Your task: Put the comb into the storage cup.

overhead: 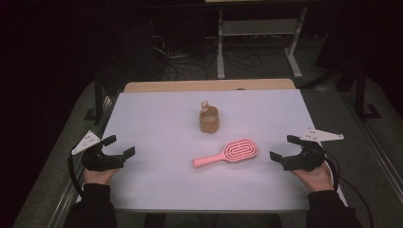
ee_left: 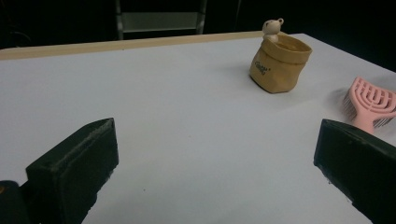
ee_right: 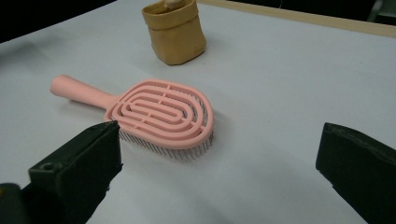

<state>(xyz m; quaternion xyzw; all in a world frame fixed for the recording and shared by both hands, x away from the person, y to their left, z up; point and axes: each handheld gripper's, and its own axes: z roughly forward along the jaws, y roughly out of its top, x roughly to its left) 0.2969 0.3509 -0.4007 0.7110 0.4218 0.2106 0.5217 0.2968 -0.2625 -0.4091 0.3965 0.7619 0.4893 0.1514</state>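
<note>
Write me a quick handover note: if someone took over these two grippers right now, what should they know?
Left gripper: open, empty, at the table's left edge.
Right gripper: open, empty, at the right edge, nearest the brush.
Brush: lies bristles down, handle pointing left, in front of the pouch.
Pouch: upright mid-table, open-topped, a small bear figure at its rim.
Done: nothing picked up.
Left: probably grasp the brush and put it in the pouch.
</note>
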